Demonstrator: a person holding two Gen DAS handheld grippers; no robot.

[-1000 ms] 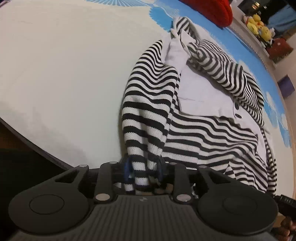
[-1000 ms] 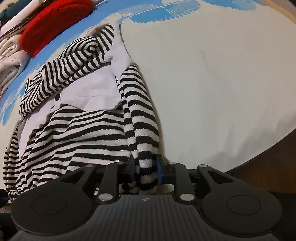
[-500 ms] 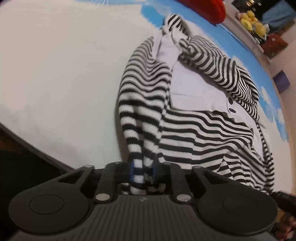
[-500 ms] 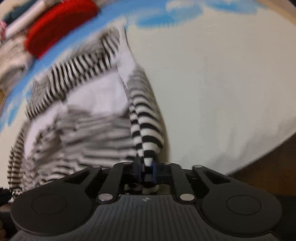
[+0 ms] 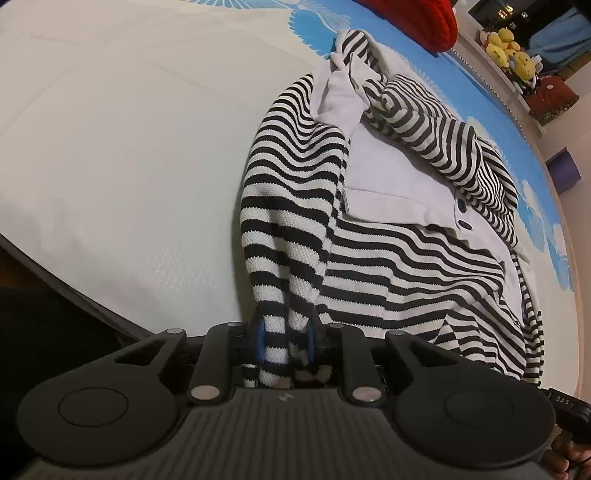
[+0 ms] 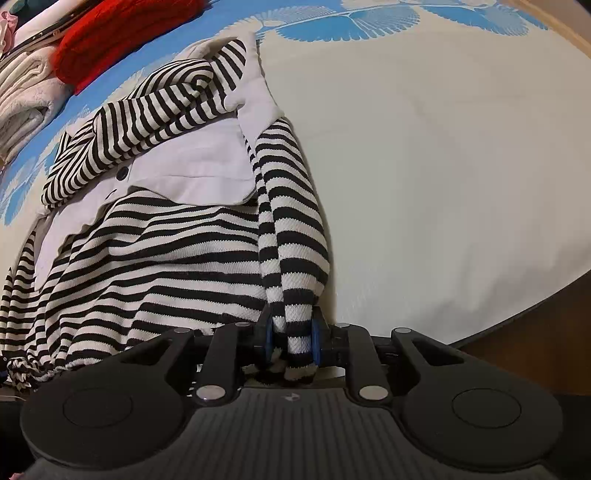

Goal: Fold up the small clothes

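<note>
A black-and-white striped top with a white collar panel [image 5: 391, 236] lies spread on the white and blue bed cover [image 5: 110, 147]. It also shows in the right wrist view [image 6: 166, 236]. My left gripper [image 5: 285, 341] is shut on the striped fabric at one near edge, which rises in a taut fold. My right gripper [image 6: 293, 341] is shut on the striped fabric at the other near edge, pulled up the same way. One sleeve lies folded across the top's upper part.
A red garment [image 6: 110, 33] and folded pale clothes [image 6: 22, 96] lie at the far side of the bed. Yellow plush toys [image 5: 506, 48] and a purple box [image 5: 563, 171] stand beyond the bed. The bed's near edge [image 5: 74, 295] runs under the left gripper.
Both grippers kept their hold on the striped fabric and shifted slightly; the top jolted half a second ago and now lies much as it did one second ago.
</note>
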